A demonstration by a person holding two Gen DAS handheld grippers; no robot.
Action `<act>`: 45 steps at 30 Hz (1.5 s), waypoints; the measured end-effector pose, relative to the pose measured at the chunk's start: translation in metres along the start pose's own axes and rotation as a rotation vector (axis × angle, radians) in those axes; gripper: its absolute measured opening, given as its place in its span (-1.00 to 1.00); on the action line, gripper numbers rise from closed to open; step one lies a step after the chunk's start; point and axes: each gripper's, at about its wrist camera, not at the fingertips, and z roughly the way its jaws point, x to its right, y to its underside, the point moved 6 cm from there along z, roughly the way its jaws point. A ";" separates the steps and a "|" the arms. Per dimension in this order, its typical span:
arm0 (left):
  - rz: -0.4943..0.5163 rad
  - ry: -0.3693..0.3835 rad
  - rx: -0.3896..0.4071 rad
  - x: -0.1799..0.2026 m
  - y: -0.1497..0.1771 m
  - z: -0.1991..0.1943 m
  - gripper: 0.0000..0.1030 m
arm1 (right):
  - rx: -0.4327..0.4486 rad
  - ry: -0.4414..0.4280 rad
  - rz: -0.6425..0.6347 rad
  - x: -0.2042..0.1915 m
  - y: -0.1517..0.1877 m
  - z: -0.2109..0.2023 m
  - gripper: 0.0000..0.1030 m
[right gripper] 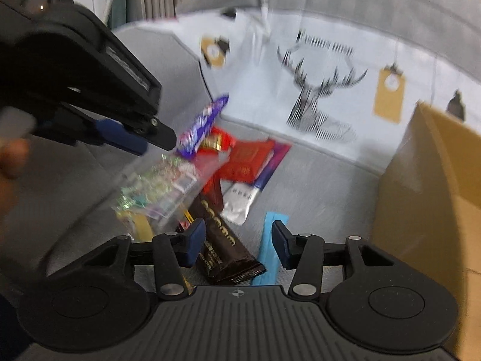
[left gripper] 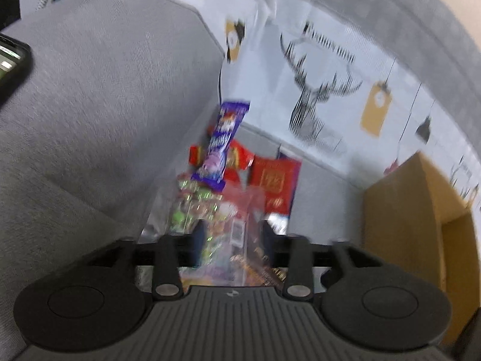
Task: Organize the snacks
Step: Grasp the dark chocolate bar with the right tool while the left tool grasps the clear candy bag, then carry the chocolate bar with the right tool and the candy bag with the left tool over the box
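Both views look forward and steeply down along their own gripper's fingers onto a grey sofa seat, each facing the deer cushion that stands at the back. The left wrist camera sits close above the snack pile, which runs from below the cushion's lower left corner down to its fingers. The right wrist camera looks from a little further back and to the right, so the left gripper enters its upper left. Both views share the deer cushion, the snack pile and the cardboard box to the cushion's right.
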 end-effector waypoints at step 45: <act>-0.066 0.193 -0.068 0.017 0.001 -0.005 -0.29 | -0.128 -0.006 0.177 0.005 0.046 -0.026 -0.15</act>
